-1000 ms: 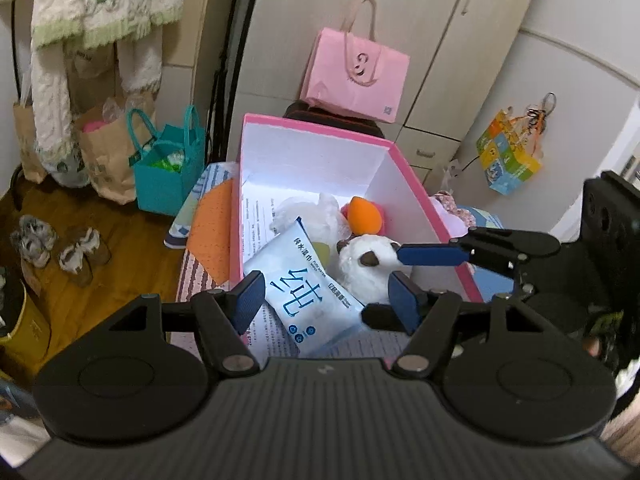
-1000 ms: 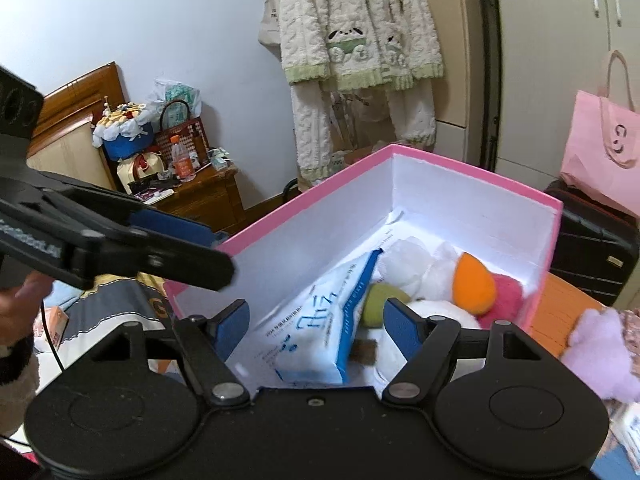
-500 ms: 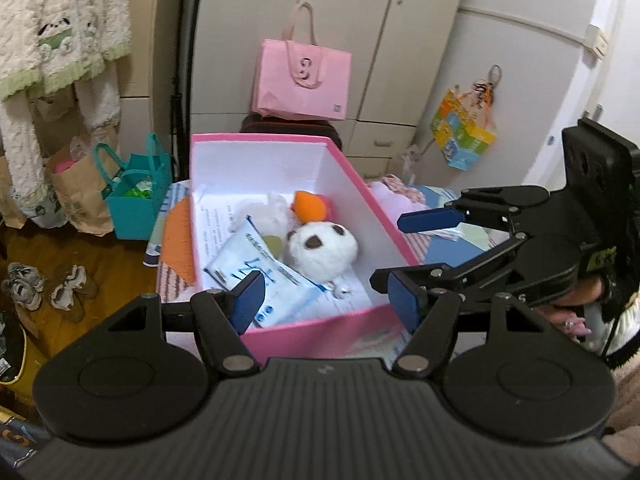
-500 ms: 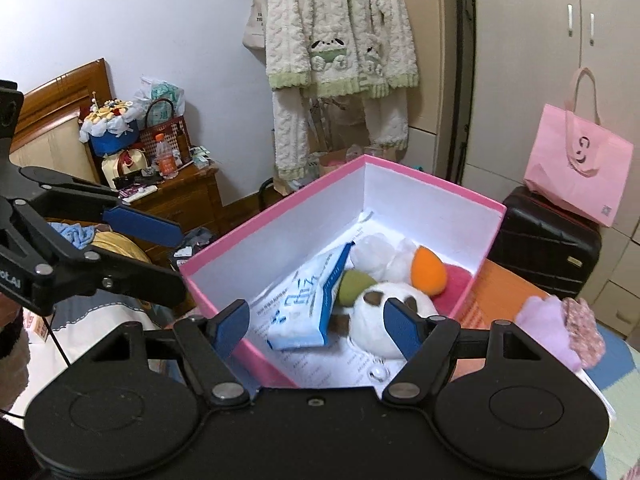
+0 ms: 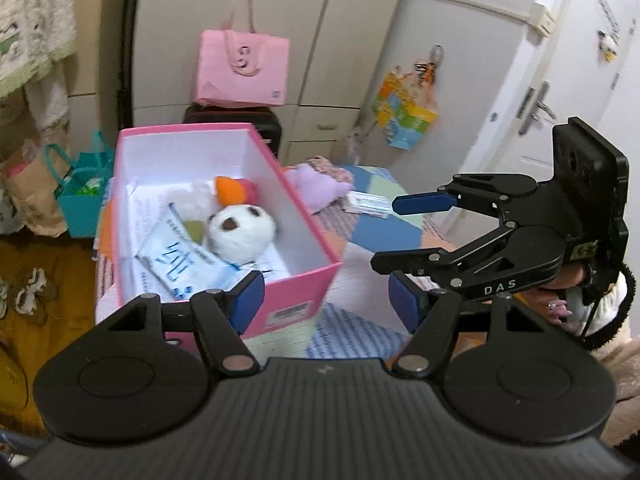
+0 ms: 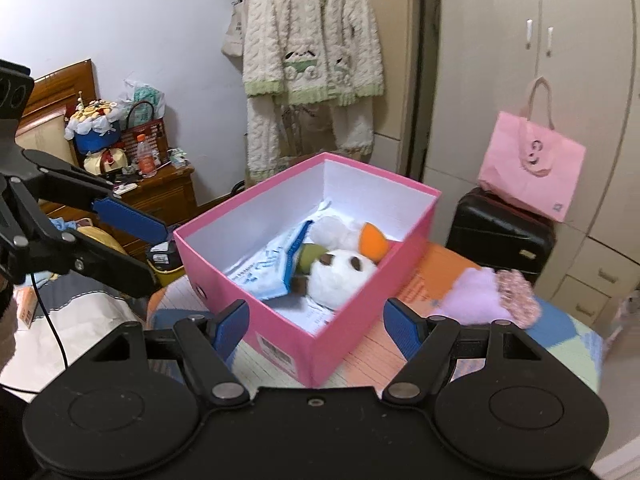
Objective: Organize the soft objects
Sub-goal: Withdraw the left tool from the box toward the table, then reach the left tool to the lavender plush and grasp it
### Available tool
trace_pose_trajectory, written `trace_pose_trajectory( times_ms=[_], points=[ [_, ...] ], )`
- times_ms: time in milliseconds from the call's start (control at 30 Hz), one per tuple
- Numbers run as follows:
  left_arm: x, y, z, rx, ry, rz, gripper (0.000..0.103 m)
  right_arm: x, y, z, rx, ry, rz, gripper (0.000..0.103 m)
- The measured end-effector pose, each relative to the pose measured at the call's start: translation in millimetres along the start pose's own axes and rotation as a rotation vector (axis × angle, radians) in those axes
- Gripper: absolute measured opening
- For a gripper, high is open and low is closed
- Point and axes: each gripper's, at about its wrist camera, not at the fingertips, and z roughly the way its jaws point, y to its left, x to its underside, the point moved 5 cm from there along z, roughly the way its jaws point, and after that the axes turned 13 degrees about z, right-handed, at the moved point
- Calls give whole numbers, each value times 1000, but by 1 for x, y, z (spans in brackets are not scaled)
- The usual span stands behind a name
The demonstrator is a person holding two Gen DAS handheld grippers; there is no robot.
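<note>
I see my left gripper and right gripper both spread wide, holding nothing, just short of the pink box containing the white plush and wipes pack.

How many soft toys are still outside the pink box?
1. A purple plush toy lies on the patchwork cover just right of the pink box, beside a pink crocheted piece. Others may be hidden beyond the views.
</note>
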Motion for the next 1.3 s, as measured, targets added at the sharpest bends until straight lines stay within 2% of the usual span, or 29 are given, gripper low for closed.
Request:
trace_pose_trajectory(
  times_ms=[167,367,567,767,1000,1167,1300],
  points=[
    [-11,-24,9,38,-3,33,68,10,-25,-26,54,-35,16,79],
    [-27,-50,33,55,26,84,68,23,-69,-54,113,-96,102,79],
    [-43,-68,68,54,31,98,68,36,-109,-63,129,-110,160,79],
    [-58,-85,105,45,24,93,68,43,-146,-50,177,-104,178,79],
    [-69,-87,155,-10,36,56,68,45,-181,-25,163,-111,201,79],
    [-73,-74,190,-52,58,-18,68,47,-192,-3,114,-111,180,79],
    [-82,-60,214,-101,44,-94,68,43,-190,27,60,-97,121,79]
  ],
)
